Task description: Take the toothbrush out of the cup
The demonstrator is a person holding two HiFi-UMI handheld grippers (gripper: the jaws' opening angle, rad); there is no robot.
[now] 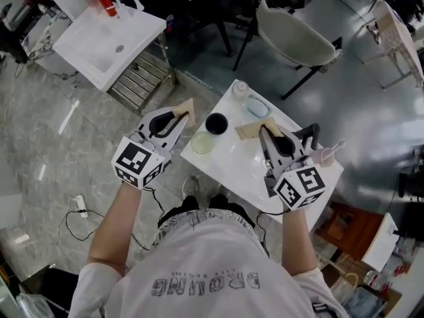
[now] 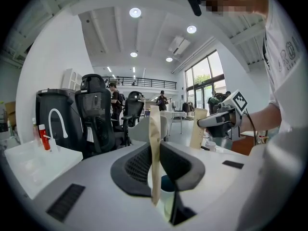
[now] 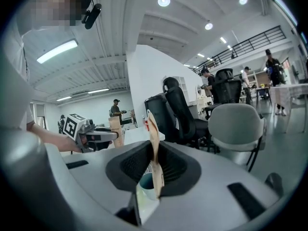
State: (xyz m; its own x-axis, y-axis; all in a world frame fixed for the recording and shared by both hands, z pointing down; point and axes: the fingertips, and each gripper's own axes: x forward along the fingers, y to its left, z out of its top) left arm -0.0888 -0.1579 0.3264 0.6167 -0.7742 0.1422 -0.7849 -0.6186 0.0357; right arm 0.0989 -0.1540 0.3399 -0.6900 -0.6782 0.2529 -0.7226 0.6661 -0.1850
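The left gripper [image 1: 176,116] is pressed shut on a thin tan strip [image 2: 155,148]. The right gripper [image 1: 266,134] is pressed shut on the other tan strip [image 3: 155,153]. What these strips are cannot be told. Both grippers are held over a small white table [image 1: 232,167]. A dark cup [image 1: 216,123] is seen near the table's left edge, and a pale green cup [image 1: 202,142] is set just beside it, closer to the left corner. The dark cup looks dark and bare inside, and no toothbrush is seen sticking out of it. At the table's right corner a pale pink thing [image 1: 324,155] with a thin stick is half hidden behind the right gripper. Whether that is the toothbrush cannot be told. A toothbrush is likely to be light, thin and stiff, with a smooth handle that may slip. It is best pinched on the handle, above the cup's rim and not on the soft bristles. The cup is likely light too, so it could be tipped over if the brush is pulled sideways.
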